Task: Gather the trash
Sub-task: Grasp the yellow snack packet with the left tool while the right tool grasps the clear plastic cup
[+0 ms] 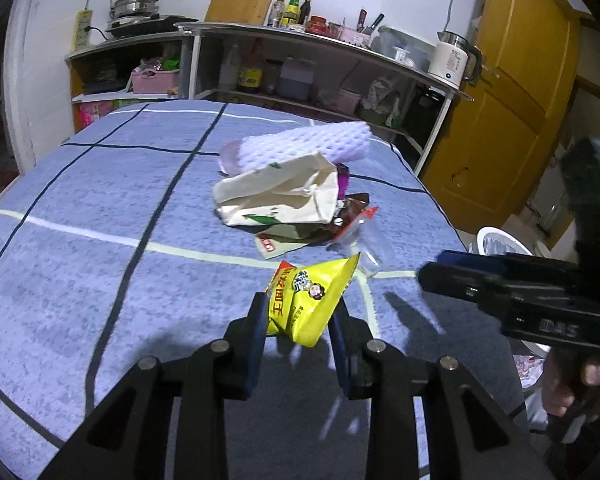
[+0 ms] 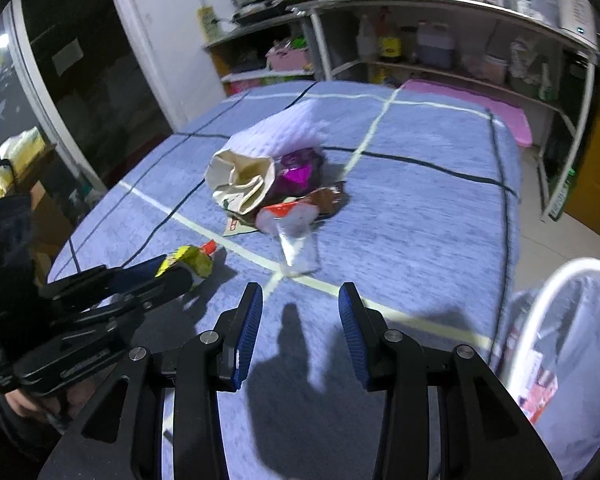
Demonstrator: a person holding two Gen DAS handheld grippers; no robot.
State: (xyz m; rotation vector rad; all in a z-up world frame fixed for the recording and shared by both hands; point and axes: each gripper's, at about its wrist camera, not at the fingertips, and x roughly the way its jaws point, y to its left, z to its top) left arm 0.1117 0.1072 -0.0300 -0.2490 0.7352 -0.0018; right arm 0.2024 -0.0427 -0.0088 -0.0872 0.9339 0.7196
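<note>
A yellow snack wrapper point(image 1: 308, 304), printed with a cartoon face, sits clamped between the jaws of my left gripper point(image 1: 300, 312), lifted just above the blue checked cloth covering the surface point(image 1: 100, 208). From my left wrist camera the packet fills the gap between the blue pads; from the right wrist camera it shows only as a crumpled yellow scrap point(image 2: 188, 262) at the tip of the left gripper point(image 2: 176, 276), seen side-on. My right gripper point(image 2: 300, 312) hangs over the cloth with its jaws spread apart and nothing between them, its shadow falling on the surface point(image 2: 420, 220) below. Farther back lies the rest of the trash: a cream paper bag point(image 1: 276, 196), a white foam net sleeve point(image 1: 308, 146) resting behind it, brown and red wrappers point(image 1: 348, 220) and a clear plastic packet point(image 1: 370, 248). Only the right camera reveals a crumpled purple foil point(image 2: 296, 172) tucked beside the bag point(image 2: 240, 184). That view also shows more of the white-rimmed bin point(image 2: 540, 320) with its plastic liner, standing just beside the surface's edge; the left camera catches merely a sliver of it point(image 1: 500, 240). Cluttered kitchen shelves point(image 1: 300, 64) stand behind.
</note>
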